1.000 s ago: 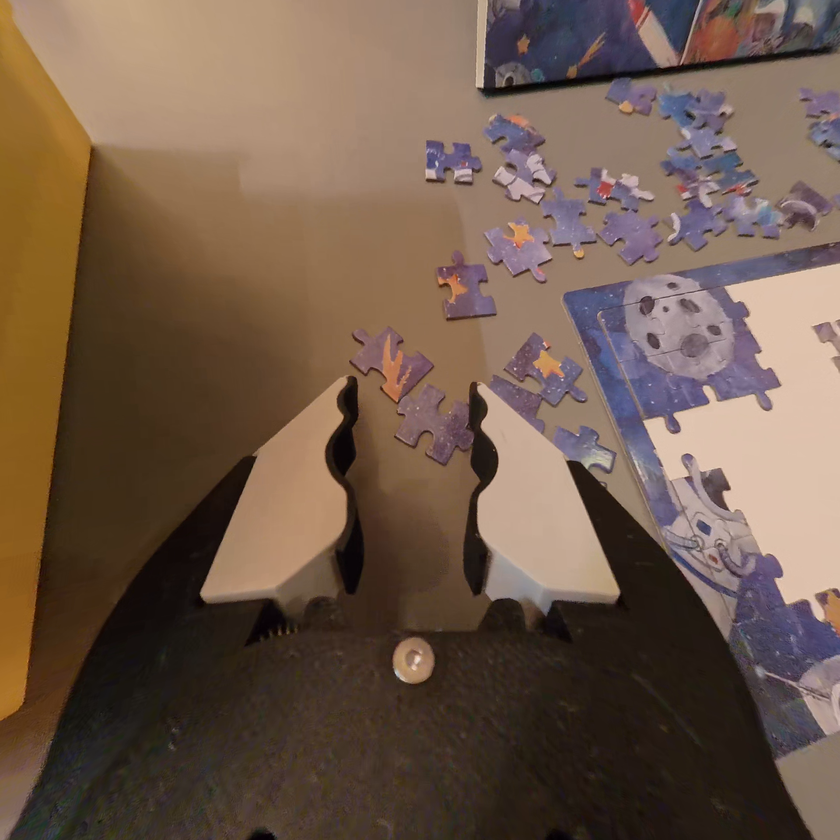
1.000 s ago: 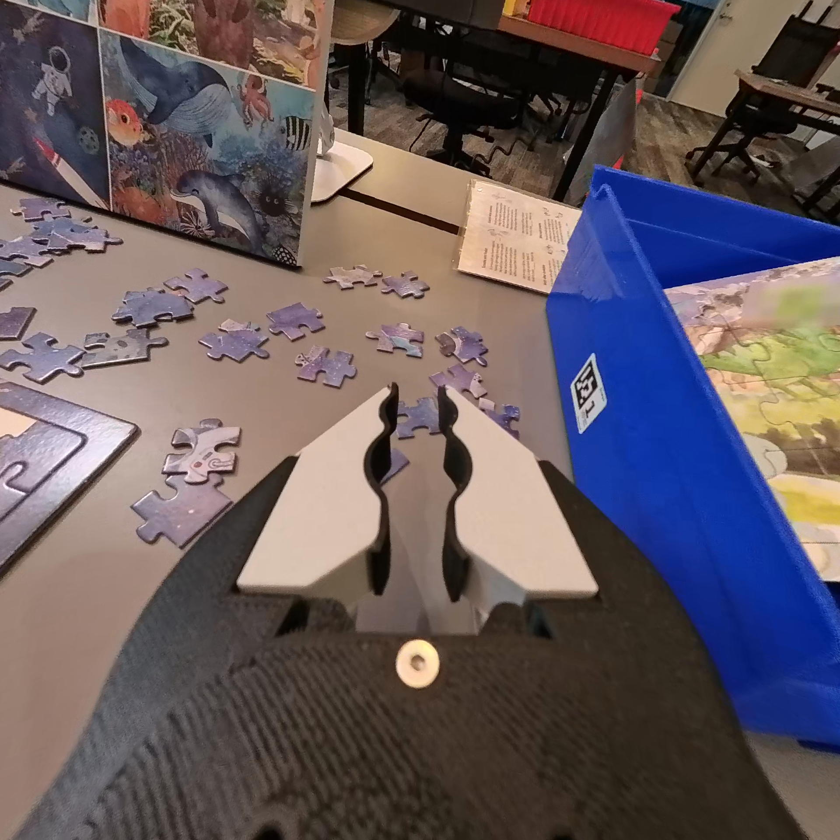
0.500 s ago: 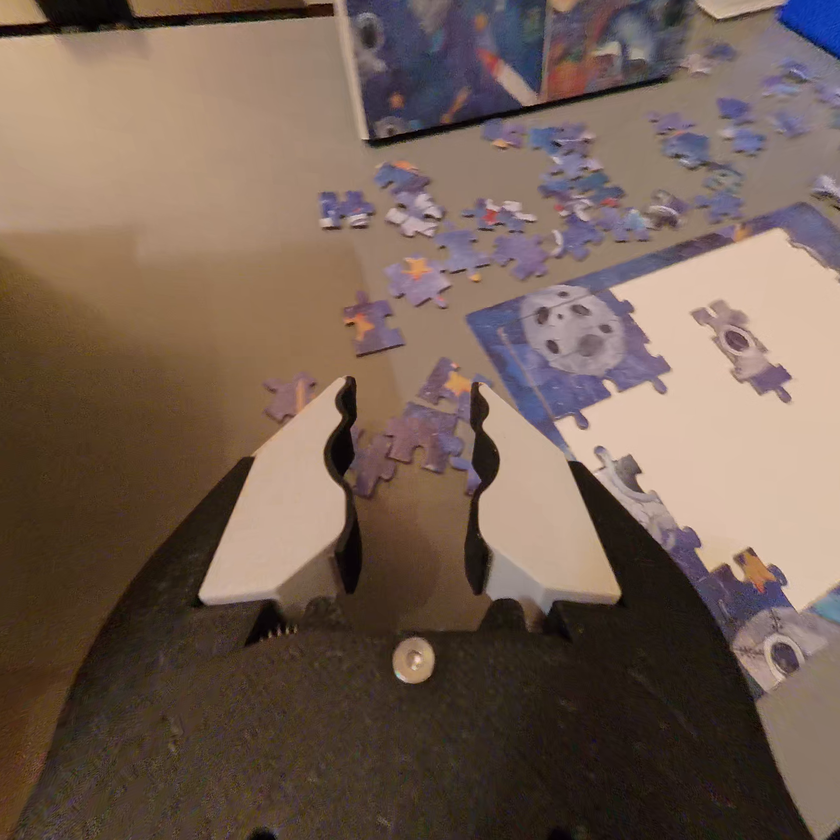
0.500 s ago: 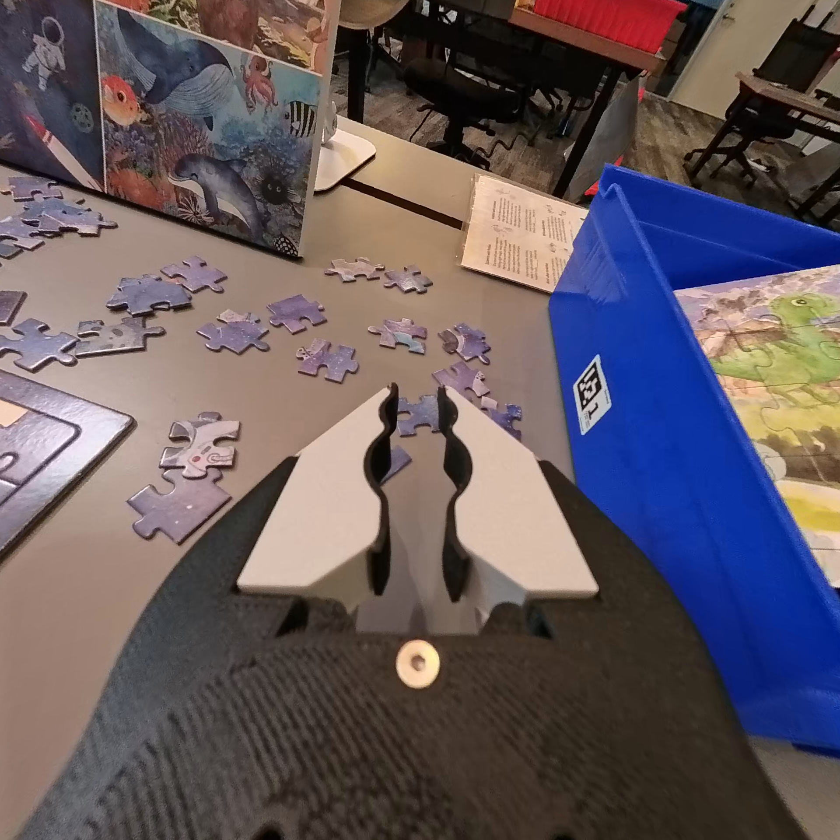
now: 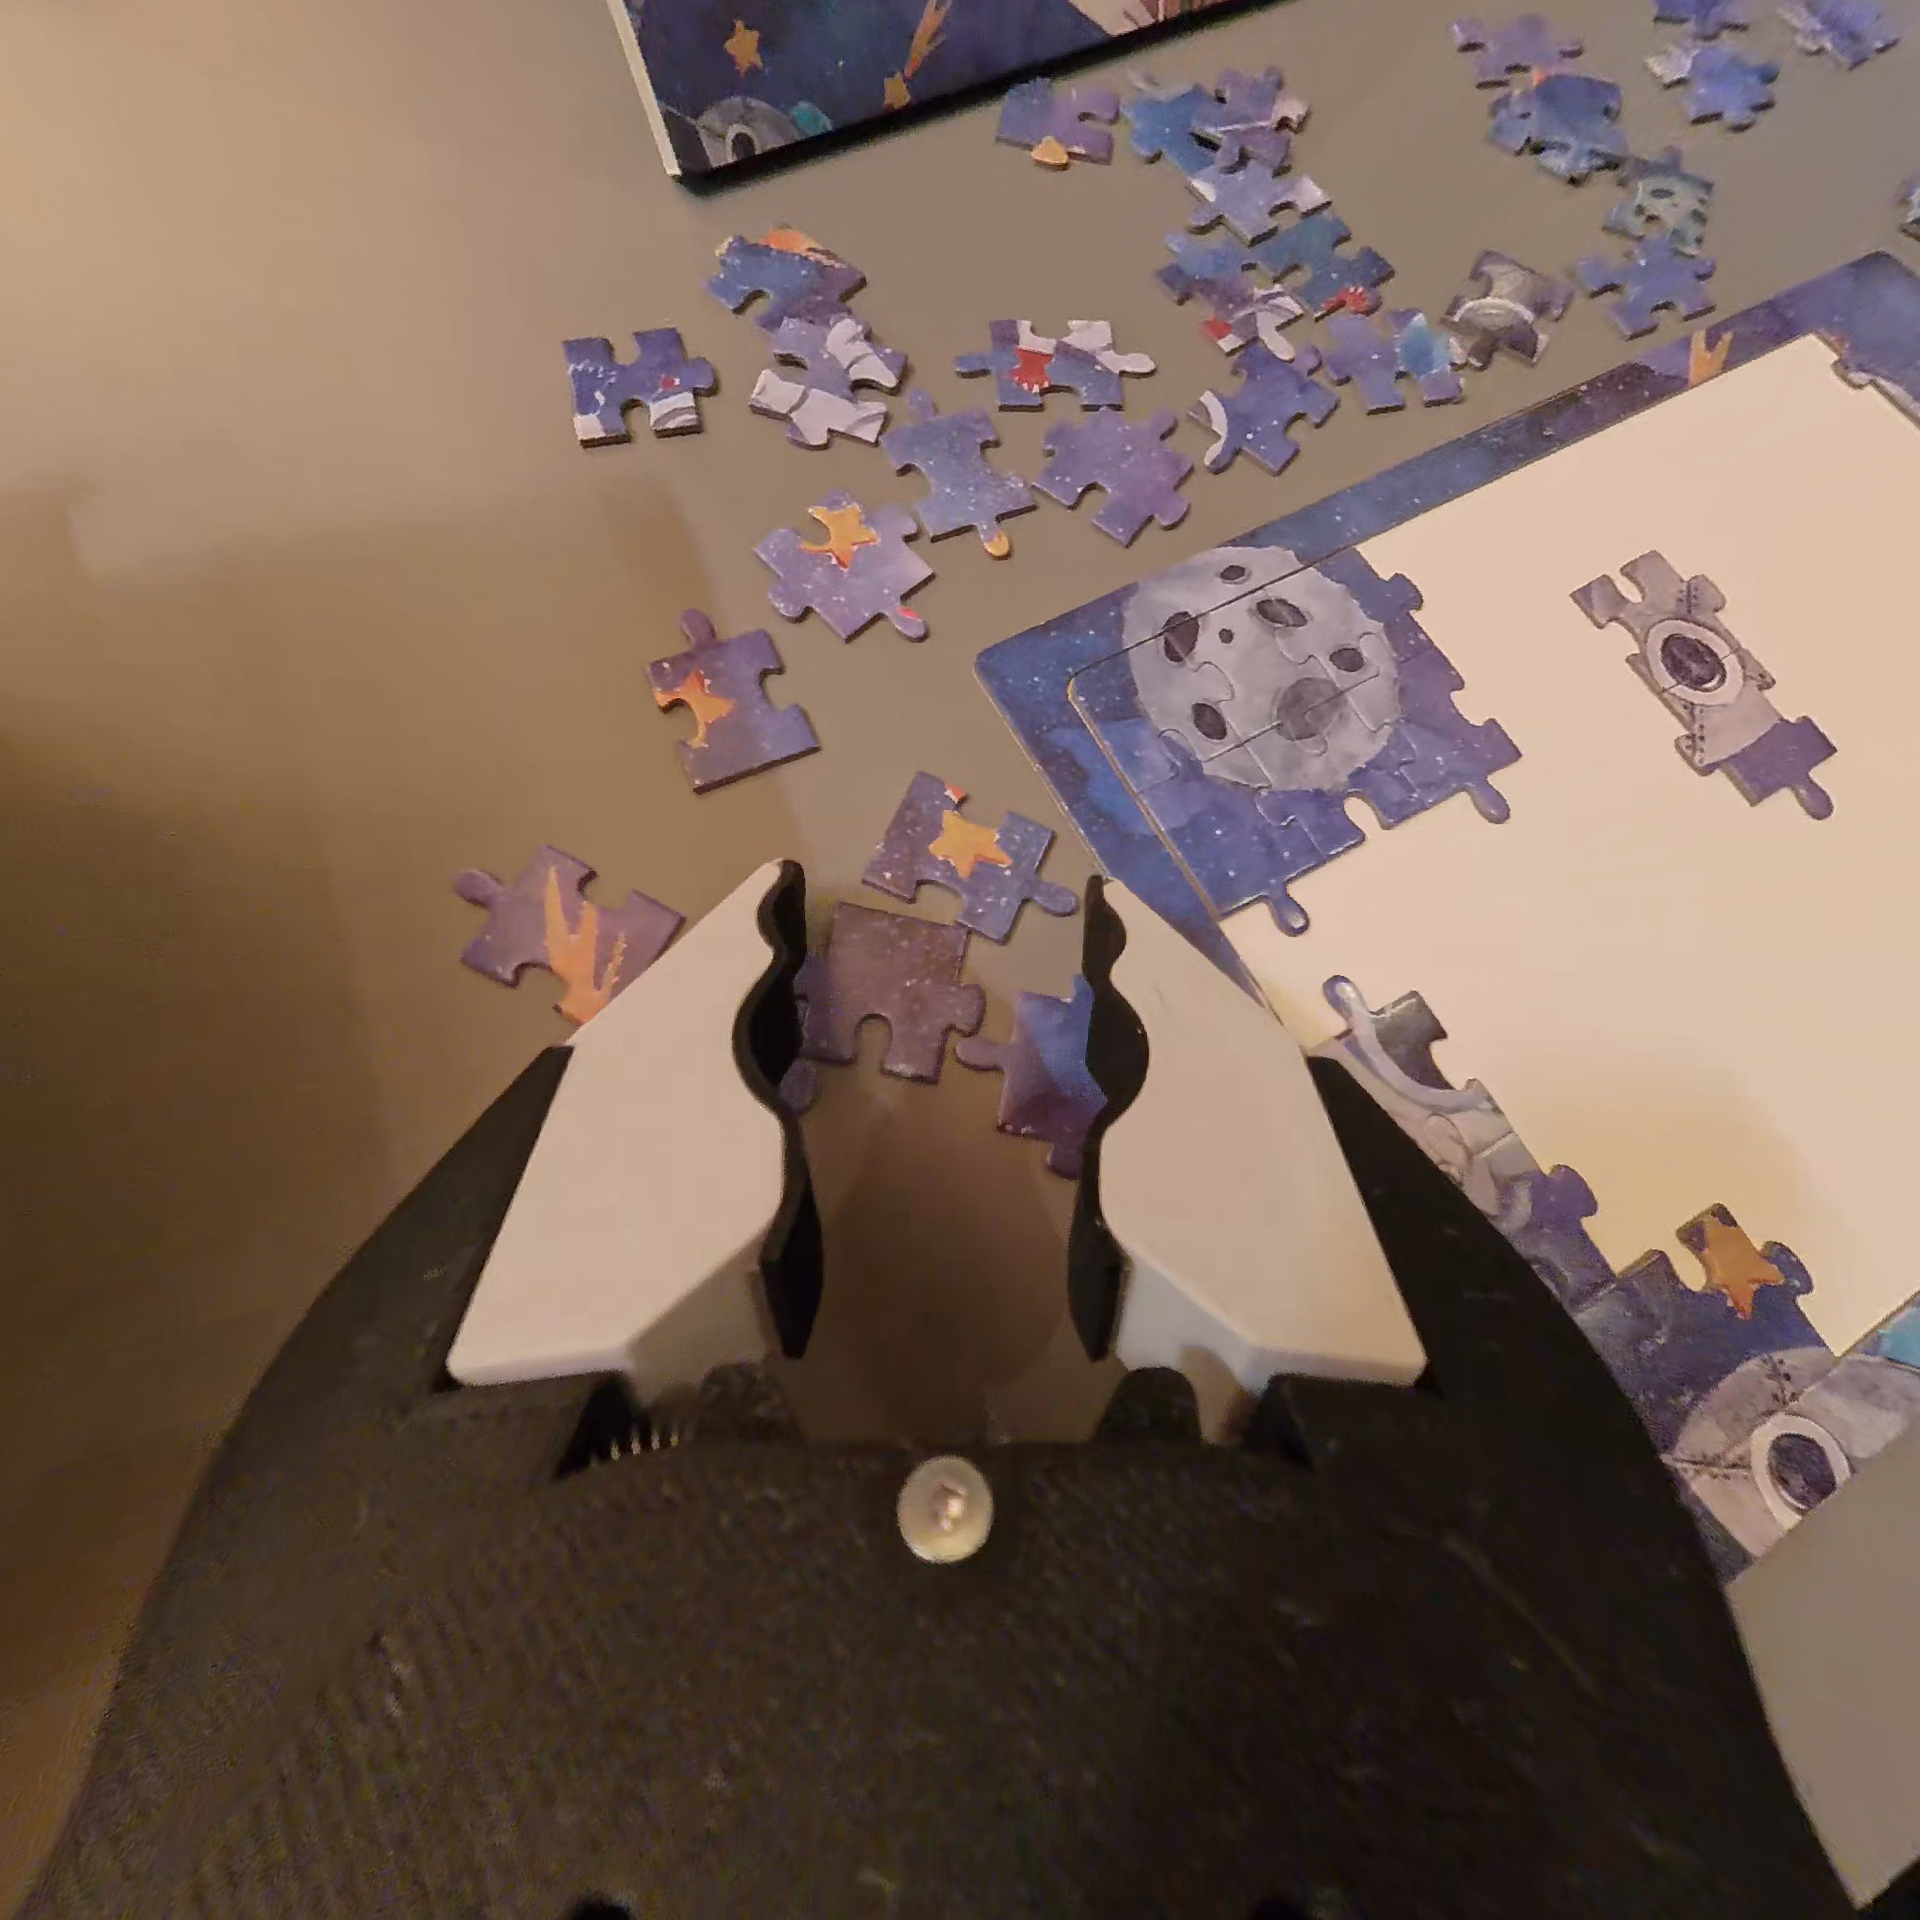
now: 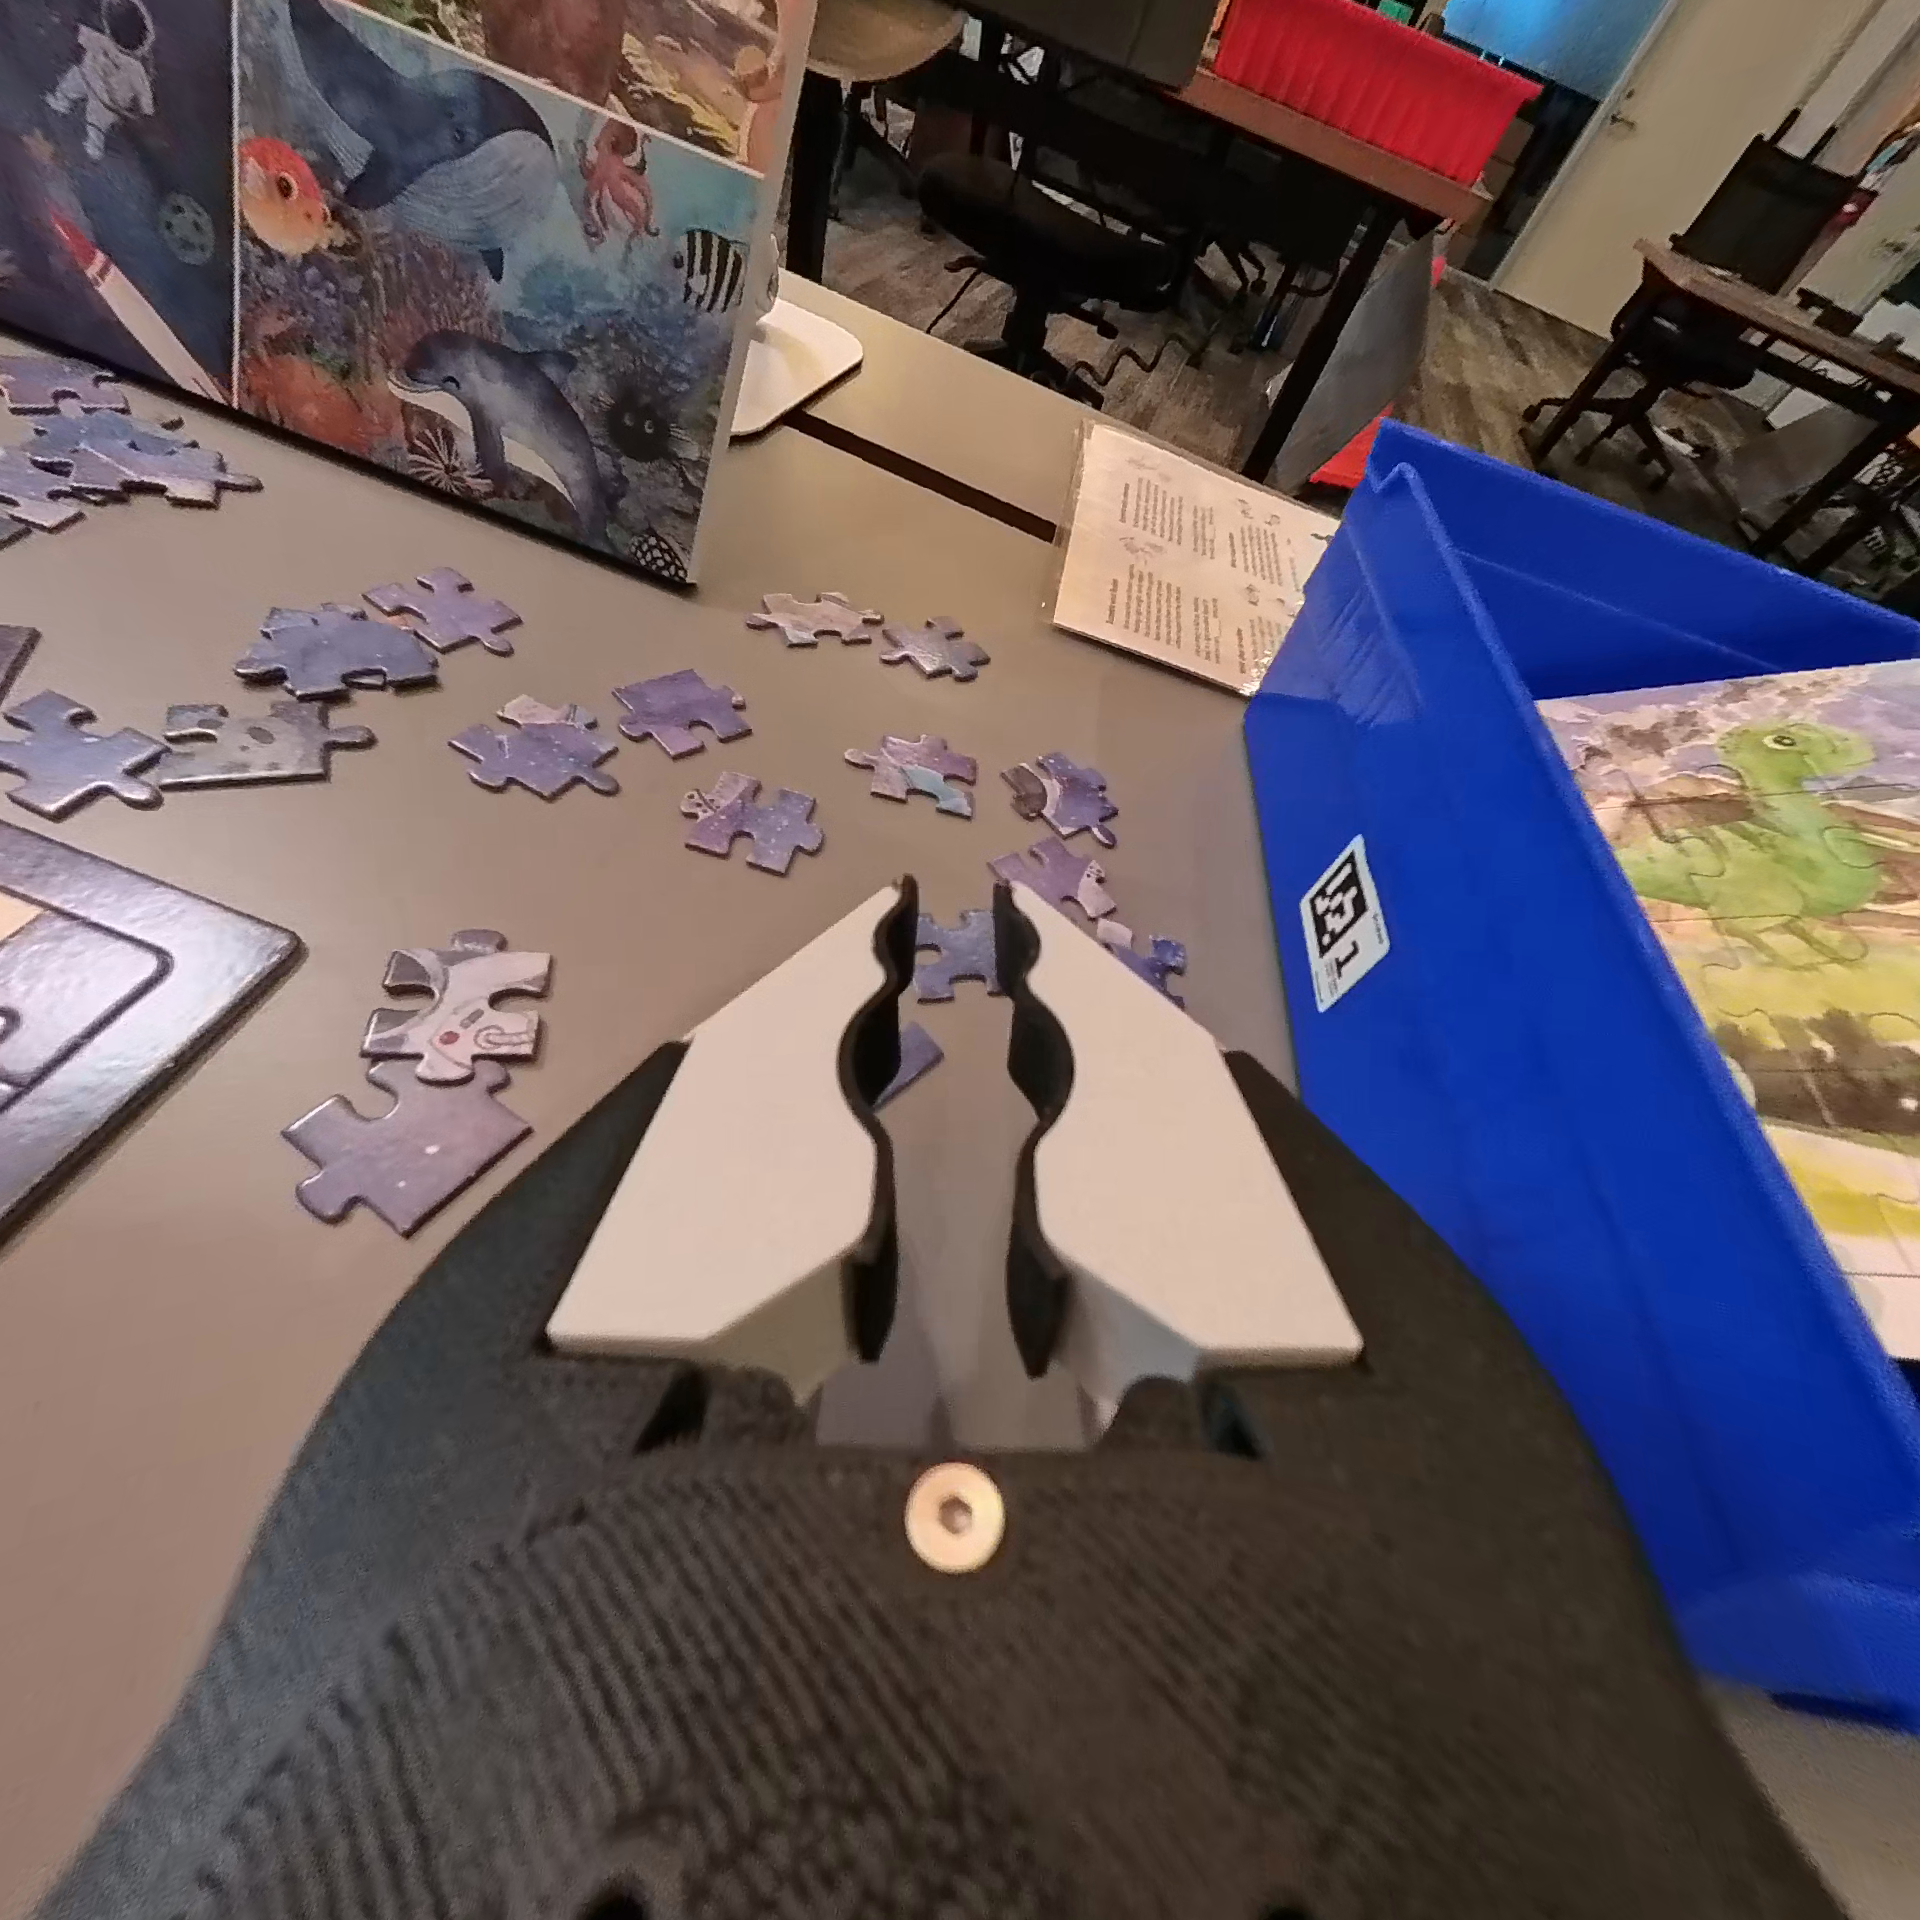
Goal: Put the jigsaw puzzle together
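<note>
Below, left tool (image 5: 940, 914) agape, dark puzzle piece (image 5: 891, 989) flat

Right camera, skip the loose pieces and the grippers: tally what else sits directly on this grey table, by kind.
Blue bin: 1
Upright picture box: 1
Printed sheet: 1
Puzzle frame board: 1
White flat base: 1
Total: 5
</note>
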`<move>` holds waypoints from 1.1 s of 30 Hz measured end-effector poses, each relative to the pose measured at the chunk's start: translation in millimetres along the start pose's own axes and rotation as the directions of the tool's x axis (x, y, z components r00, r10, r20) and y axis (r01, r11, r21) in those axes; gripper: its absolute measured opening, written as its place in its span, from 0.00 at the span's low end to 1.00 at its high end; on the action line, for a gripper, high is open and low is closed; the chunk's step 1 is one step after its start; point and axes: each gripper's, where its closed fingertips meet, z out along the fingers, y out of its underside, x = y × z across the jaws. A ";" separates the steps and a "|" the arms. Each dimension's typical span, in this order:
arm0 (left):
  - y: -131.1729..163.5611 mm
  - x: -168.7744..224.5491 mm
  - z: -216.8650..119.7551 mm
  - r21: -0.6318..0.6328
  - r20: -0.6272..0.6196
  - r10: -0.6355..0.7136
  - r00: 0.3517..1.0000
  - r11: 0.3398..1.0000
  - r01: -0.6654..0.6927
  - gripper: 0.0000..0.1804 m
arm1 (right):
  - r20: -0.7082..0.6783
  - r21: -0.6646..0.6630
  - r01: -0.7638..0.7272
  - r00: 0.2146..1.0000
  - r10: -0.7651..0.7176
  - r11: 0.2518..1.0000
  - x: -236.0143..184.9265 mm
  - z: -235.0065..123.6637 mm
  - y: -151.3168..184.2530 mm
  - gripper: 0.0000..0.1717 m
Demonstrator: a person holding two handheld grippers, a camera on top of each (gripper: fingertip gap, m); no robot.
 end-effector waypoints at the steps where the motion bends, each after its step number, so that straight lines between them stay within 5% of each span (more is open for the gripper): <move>1: -0.1 -1.4 0.6 -0.003 0.005 0.000 1.000 1.000 0.000 0.29 | 0.003 0.007 -0.006 1.000 0.006 1.000 -0.3 -0.7 -1.1 0.07; 17: 1.8 -6.8 10.6 -0.055 0.028 0.006 1.000 0.998 -0.004 0.29 | 0.010 0.046 -0.042 0.999 0.042 0.998 0.1 -5.7 -6.1 0.07; 33: 0.3 -5.8 9.4 -0.045 0.024 0.029 0.999 0.999 -0.028 0.18 | 0.015 0.051 -0.043 0.999 0.043 0.998 -1.7 -6.4 -6.8 0.07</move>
